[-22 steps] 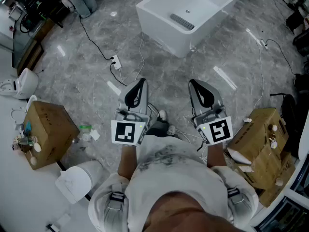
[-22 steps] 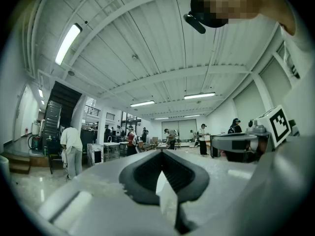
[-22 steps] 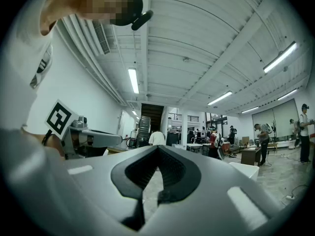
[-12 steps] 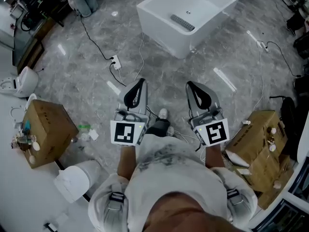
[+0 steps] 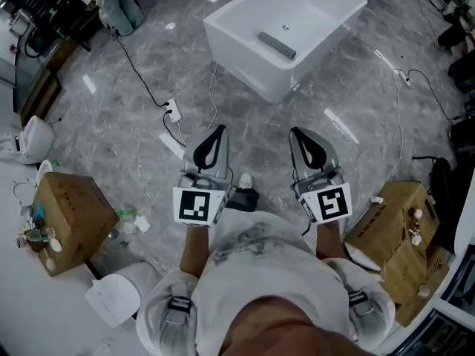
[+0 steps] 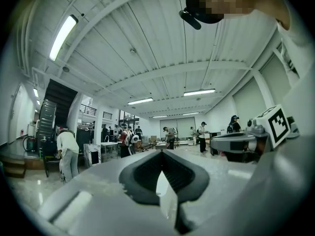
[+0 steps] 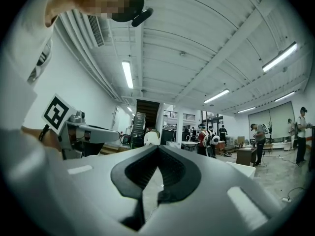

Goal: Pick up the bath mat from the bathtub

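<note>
The white bathtub point(image 5: 319, 10) stands on the grey marble floor at the top of the head view. A grey ribbed bath mat point(image 5: 277, 45) lies on its bottom near the drain. My left gripper point(image 5: 218, 129) and right gripper point(image 5: 296, 131) are held side by side in front of my chest, well short of the tub and pointing level toward it. Both are shut with nothing between the pads. In the left gripper view the jaws point(image 6: 162, 154) meet at the tip, and in the right gripper view the jaws point(image 7: 157, 149) do the same.
A power strip point(image 5: 172, 111) and black cables point(image 5: 137, 69) lie on the floor between me and the tub. Cardboard boxes stand at the left point(image 5: 70, 213) and right point(image 5: 393, 213). A second power strip point(image 5: 404, 76) lies at the right. Several people stand farther back in the hall.
In the head view the boxes and floor have slid down toward me, and more of the tub's far rim shows. Both grippers stay shut side by side.
</note>
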`<state>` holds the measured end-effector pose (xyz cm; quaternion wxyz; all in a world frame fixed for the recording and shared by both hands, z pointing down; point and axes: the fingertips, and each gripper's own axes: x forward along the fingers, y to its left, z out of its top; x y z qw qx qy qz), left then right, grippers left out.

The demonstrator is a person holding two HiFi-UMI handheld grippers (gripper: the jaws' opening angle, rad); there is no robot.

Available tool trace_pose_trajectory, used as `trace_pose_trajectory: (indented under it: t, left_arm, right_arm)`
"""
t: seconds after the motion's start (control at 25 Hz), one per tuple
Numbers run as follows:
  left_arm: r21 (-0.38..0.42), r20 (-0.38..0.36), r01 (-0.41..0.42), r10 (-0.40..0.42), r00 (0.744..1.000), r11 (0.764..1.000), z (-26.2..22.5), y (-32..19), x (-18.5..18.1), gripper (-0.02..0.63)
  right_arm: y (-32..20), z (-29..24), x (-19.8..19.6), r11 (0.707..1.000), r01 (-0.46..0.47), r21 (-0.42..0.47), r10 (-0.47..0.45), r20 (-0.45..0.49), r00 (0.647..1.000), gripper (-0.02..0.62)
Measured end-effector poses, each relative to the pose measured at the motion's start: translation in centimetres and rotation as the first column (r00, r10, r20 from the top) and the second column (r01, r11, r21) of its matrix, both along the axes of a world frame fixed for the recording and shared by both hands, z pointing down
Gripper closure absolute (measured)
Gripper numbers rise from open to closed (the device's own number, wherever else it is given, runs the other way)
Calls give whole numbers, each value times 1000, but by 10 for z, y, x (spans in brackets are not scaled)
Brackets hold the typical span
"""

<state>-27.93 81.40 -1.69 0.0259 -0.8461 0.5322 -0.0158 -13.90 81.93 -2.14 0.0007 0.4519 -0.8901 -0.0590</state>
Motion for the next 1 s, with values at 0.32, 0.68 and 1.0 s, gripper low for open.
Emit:
trace_pose_trajectory:
  t: [0.32, 0.68, 1.0]
  left_arm:
    - [-26, -23, -58, 57, 998, 998, 0, -97, -13, 601]
    - [-47, -48, -115, 113, 992, 992, 4, -176, -19, 601]
    - [-54, -56, -128, 125, 991, 990, 1, -242, -1, 601]
  right_arm:
    - [-91, 1, -10, 997, -66, -25, 65, -31, 997, 594]
    - [-162, 6, -24, 992, -114, -49, 112, -51, 992, 594]
    - [-228, 1, -10, 993, -108, -54, 105, -53, 993, 594]
